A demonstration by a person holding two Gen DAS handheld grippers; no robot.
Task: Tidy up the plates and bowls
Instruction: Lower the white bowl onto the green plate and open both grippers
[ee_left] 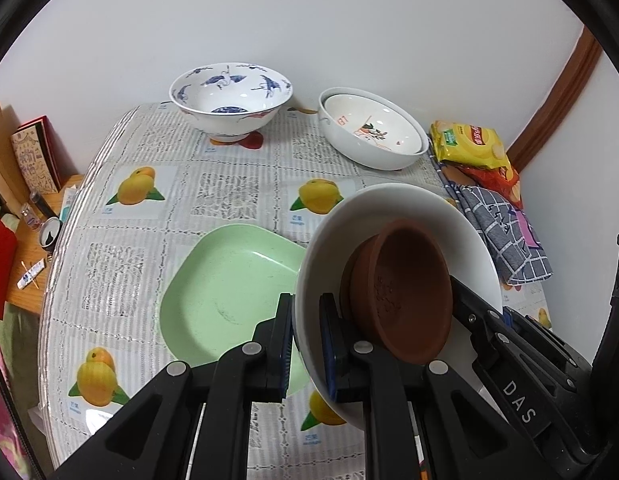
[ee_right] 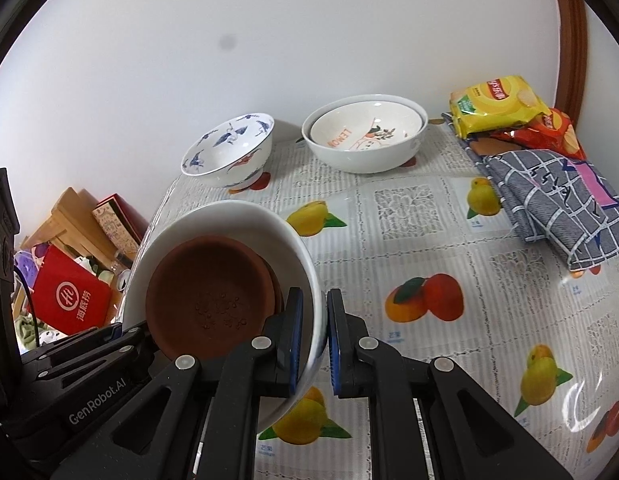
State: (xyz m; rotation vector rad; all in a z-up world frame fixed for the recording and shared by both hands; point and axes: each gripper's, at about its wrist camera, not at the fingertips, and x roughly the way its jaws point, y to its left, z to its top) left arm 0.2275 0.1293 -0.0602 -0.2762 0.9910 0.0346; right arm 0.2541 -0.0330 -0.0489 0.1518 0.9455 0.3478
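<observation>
Both grippers hold one plain white bowl (ee_left: 405,208) by opposite sides of its rim, lifted and tilted above the table. A brown clay dish (ee_left: 401,292) lies inside it. My left gripper (ee_left: 307,344) is shut on the bowl's left wall. My right gripper (ee_right: 314,346) is shut on the bowl's right wall (ee_right: 229,216), with the clay dish (ee_right: 209,296) showing inside. A light green square plate (ee_left: 229,288) lies on the table under and left of the bowl. A blue-patterned bowl (ee_left: 229,96) and two nested white bowls (ee_left: 373,132) stand at the back.
The table has a fruit-print cover (ee_right: 429,240). Snack packets (ee_right: 497,104) and a folded checked cloth (ee_right: 557,204) lie at the right back. Off the left edge, a lower shelf holds a red box (ee_right: 73,296) and clutter. A white wall is behind.
</observation>
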